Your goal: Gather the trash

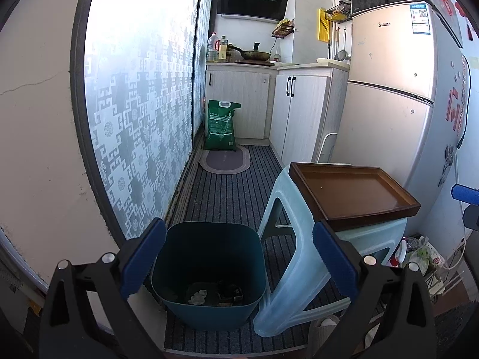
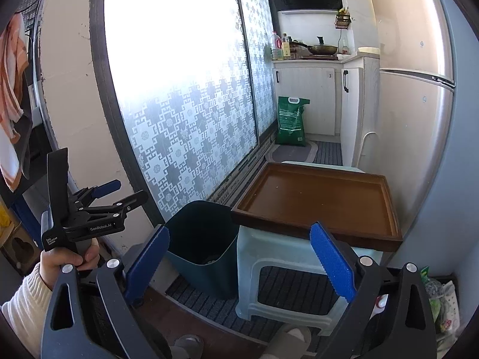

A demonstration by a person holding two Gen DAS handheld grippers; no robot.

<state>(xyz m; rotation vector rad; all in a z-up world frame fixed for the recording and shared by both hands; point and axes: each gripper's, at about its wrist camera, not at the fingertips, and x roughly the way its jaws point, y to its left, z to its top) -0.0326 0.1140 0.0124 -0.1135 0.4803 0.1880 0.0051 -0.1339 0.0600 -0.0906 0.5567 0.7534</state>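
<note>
The right gripper gapes empty above a teal bin beside a tray-topped stool.

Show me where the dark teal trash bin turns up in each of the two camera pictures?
Left wrist view: the trash bin sits low in the middle, framed by the open left gripper, trash visible inside.
Right wrist view: the trash bin is lower centre-left, beside the stool.
Shared landmark: the brown tray on the stool, just right of the bin.
</note>
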